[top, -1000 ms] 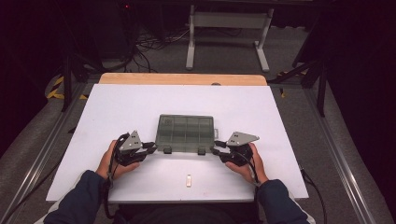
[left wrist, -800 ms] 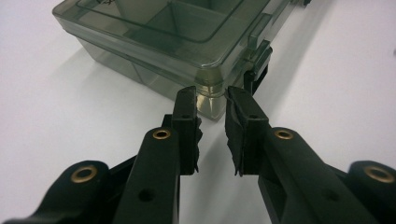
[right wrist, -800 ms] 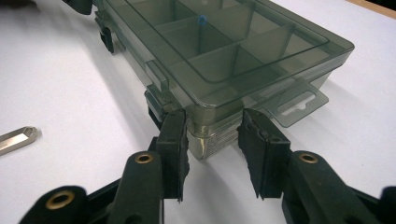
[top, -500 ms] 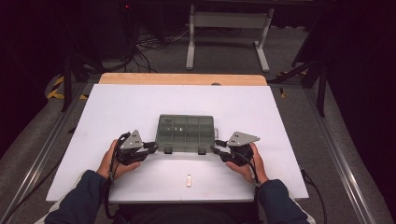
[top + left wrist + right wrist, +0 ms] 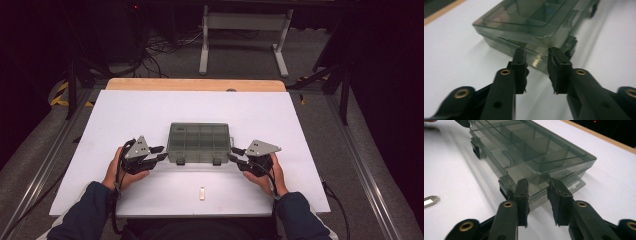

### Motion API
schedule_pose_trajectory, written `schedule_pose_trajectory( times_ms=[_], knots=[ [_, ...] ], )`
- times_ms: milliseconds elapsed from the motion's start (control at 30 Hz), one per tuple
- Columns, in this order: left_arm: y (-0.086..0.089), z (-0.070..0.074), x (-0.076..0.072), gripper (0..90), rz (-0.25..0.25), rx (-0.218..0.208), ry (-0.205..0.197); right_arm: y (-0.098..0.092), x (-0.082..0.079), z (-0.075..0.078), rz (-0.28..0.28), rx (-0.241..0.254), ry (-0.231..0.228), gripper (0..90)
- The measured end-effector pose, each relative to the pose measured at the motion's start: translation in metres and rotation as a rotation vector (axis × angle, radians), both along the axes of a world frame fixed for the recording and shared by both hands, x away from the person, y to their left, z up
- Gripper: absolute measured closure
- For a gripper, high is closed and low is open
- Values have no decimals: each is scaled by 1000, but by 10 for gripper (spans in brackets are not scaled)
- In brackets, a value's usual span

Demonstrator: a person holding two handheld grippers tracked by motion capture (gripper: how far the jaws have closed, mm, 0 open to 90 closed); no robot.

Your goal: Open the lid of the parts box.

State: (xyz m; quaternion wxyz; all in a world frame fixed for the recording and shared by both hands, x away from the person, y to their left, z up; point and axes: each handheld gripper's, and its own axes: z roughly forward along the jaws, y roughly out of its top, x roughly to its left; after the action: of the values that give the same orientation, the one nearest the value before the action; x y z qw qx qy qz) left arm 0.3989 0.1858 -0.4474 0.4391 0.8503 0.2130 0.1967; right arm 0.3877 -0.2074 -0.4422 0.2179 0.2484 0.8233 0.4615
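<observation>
Both hands are keeping place beside the organizer box (image 5: 199, 143): left gripper (image 5: 159, 153) opening slightly, right gripper (image 5: 233, 154) closing slightly, both empty at its ends.

White table (image 5: 280, 115), smoky compartment box (image 5: 199, 142) lying at centre, small pale piece (image 5: 202, 193) near front edge

Both forearms reach in from below, each hand low over the table, the left gripper (image 5: 161, 153) with jaws slightly parted and just opening, the right gripper (image 5: 233, 154) with jaws slightly parted and just closing, tips pointing inward.
</observation>
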Motion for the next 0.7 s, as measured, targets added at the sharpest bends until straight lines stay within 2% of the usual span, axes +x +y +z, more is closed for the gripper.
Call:
schedule_pose_trajectory(
  times_ms=[100,300,433,633,667,700],
  knots=[
    [-2,2,1,640,0,-10,-32,0,-1,2,-11,-6,-26,753],
    [-6,7,3,572,38,-8,-100,0,-3,7,-31,-15,-87,844],
    [-10,10,5,524,52,-1,-133,1,-3,11,-34,-36,-123,855],
    [-13,15,10,517,67,-6,-165,5,1,13,-51,-86,-182,738],
    [-13,17,11,520,67,-6,-168,5,3,14,-52,-88,-184,697],
    [-14,17,12,528,69,-6,-171,6,4,15,-62,-93,-197,616]
  ],
)
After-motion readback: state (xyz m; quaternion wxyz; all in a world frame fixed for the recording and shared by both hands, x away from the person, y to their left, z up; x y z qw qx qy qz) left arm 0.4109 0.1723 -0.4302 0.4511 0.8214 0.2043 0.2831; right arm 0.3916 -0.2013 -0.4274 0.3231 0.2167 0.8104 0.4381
